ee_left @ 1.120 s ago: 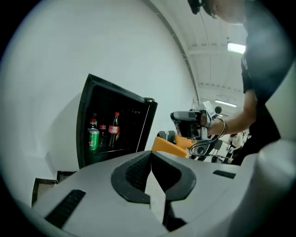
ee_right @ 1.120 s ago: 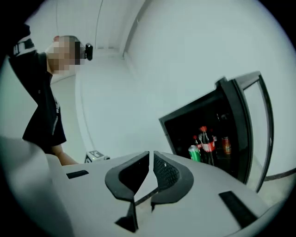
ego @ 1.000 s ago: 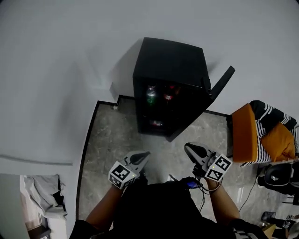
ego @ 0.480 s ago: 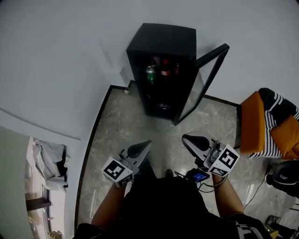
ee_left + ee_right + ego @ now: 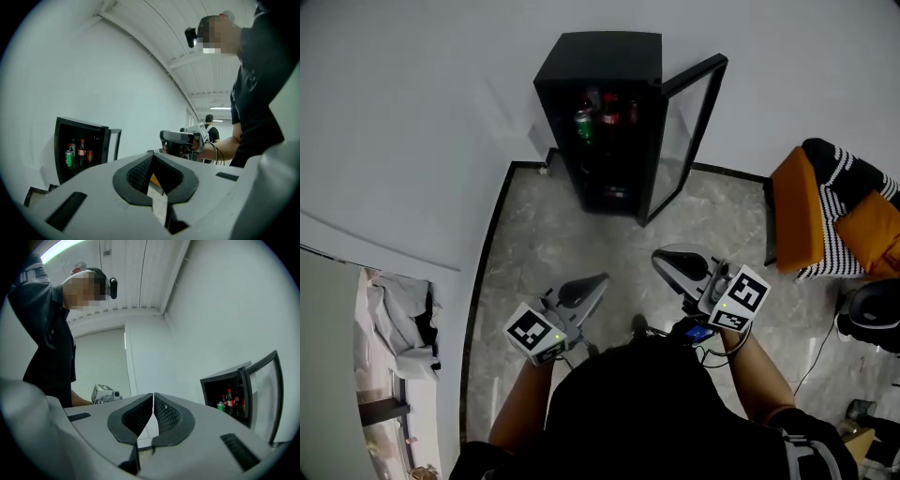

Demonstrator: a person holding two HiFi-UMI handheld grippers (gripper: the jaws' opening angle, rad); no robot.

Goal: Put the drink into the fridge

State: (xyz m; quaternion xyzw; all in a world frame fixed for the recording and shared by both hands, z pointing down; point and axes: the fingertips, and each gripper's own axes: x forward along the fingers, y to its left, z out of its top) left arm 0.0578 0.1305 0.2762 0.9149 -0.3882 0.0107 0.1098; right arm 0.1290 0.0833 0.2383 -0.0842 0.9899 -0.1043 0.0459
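The black mini fridge [image 5: 600, 84] stands against the white wall with its glass door [image 5: 689, 122] swung open to the right. Inside it are a green can [image 5: 582, 125] and cola bottles [image 5: 607, 112]; the left gripper view shows the same can [image 5: 69, 158] and a bottle [image 5: 81, 152]. My left gripper [image 5: 586, 289] and right gripper [image 5: 666, 265] are held low near the body, well short of the fridge. Both are shut with nothing between the pads, as the left gripper [image 5: 152, 157] and right gripper [image 5: 153, 395] views show. Neither gripper holds a drink.
An orange seat with striped cushions [image 5: 825, 211] stands right of the fridge, with a black chair base [image 5: 872, 319] below it. Grey cloth [image 5: 398, 319] lies at the far left. Marbled floor [image 5: 544, 253] runs from me to the fridge. Another person [image 5: 209, 129] stands far behind.
The fridge has shifted up and left in the head view and looks farther off, its door seen wider open. Both grippers stay close to the body, shut and empty.
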